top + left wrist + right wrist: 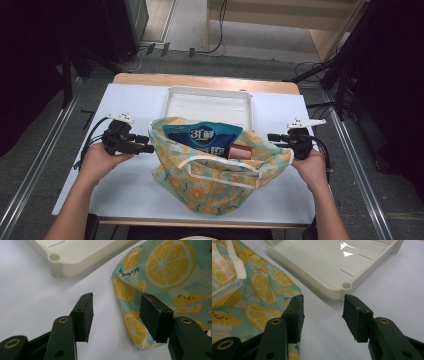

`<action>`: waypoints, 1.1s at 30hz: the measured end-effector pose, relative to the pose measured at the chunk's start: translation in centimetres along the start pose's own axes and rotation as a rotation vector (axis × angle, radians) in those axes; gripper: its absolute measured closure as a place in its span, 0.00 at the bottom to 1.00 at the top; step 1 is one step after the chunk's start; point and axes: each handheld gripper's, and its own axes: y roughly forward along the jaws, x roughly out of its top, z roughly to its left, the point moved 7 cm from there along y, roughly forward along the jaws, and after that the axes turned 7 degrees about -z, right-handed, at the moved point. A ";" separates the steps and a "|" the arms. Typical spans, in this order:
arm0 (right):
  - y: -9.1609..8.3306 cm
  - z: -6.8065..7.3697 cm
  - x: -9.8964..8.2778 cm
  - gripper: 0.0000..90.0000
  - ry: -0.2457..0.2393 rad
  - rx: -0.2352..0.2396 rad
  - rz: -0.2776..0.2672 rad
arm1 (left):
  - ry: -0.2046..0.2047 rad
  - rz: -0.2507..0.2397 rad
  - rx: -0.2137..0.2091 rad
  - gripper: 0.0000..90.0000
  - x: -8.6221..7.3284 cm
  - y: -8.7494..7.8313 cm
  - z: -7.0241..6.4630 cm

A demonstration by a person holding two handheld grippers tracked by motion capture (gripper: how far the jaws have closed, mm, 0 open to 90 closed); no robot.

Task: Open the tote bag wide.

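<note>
A teal cloth bag printed with lemon slices lies open in the middle of the white table. Inside it sit a blue pouch and a reddish-brown item. My left gripper is level at the bag's left edge. In the left gripper view my left gripper is open, and the bag's corner lies by the right jaw with no pad pressing on it. My right gripper is at the bag's right edge. It is open over bare table, its left jaw above the bag's hem.
An empty cream tray stands just behind the bag; its corner shows ahead of the left gripper and its wall ahead of the right. The bag's white strap lies across its opening. Table edges run near both hands.
</note>
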 end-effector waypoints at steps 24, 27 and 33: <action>-0.1 1.0 0.5 0.60 -0.047 0.012 0.010 | 0.007 -0.014 -0.041 0.49 0.3 -0.4 -0.7; -0.2 1.1 0.5 0.59 -0.042 0.017 0.011 | 0.013 -0.011 -0.040 0.49 0.4 -0.4 -0.7; -0.2 1.1 0.6 0.59 -0.040 0.021 0.012 | 0.014 -0.004 -0.044 0.49 0.3 -0.5 -0.8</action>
